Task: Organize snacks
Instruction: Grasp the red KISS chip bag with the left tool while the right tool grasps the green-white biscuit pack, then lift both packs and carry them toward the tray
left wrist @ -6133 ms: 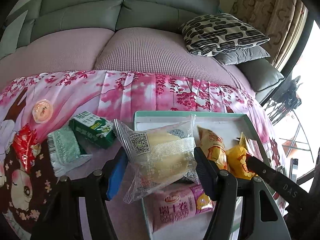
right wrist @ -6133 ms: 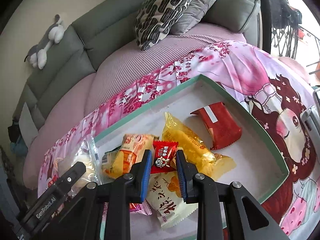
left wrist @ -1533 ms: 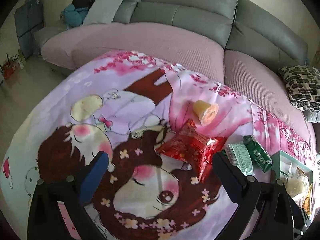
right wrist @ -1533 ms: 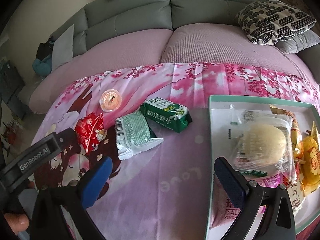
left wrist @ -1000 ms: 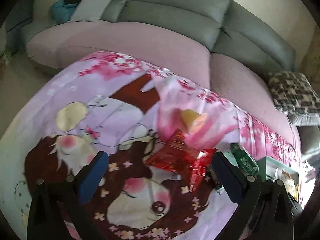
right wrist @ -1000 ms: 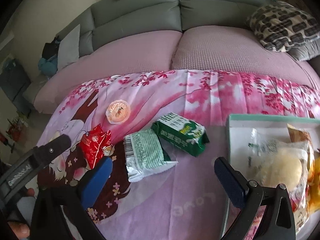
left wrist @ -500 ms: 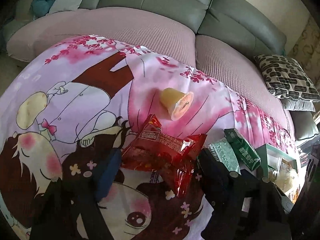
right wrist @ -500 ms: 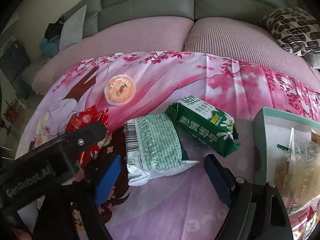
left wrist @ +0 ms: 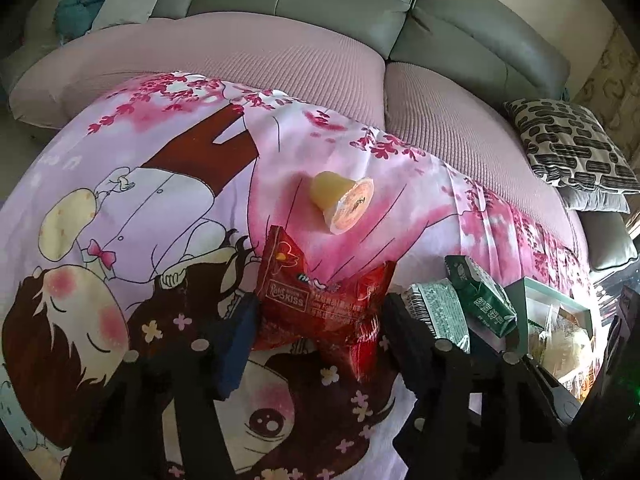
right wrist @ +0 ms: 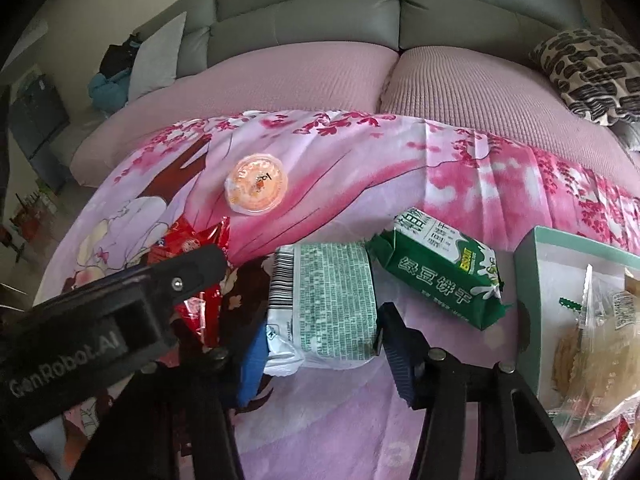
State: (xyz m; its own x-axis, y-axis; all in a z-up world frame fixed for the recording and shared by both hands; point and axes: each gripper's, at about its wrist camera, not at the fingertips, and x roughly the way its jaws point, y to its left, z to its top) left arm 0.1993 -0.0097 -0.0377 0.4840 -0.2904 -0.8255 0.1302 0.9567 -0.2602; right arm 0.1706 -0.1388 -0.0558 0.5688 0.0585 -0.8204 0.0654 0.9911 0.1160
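Pink cartoon cloth (left wrist: 160, 184) covers table by grey sofa (left wrist: 304, 4). Left tool (left wrist: 320, 332) closing around red snack pack (left wrist: 320, 304); right tool (right wrist: 320, 344) closing around pale green pack (right wrist: 324, 300); pads touching both. Tray (right wrist: 528, 268) right.

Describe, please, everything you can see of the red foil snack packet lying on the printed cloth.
The red foil snack packet is a crinkled, glossy pillow pack with white lettering and a small heart mark on its face. It lies flat on the pink cartoon-printed cloth, one sealed end pointing away and a twisted corner toward the camera. It sits between the jaws of the left gripper, which are closing and seem to press its sides. An orange jelly cup lies just beyond it, apart.
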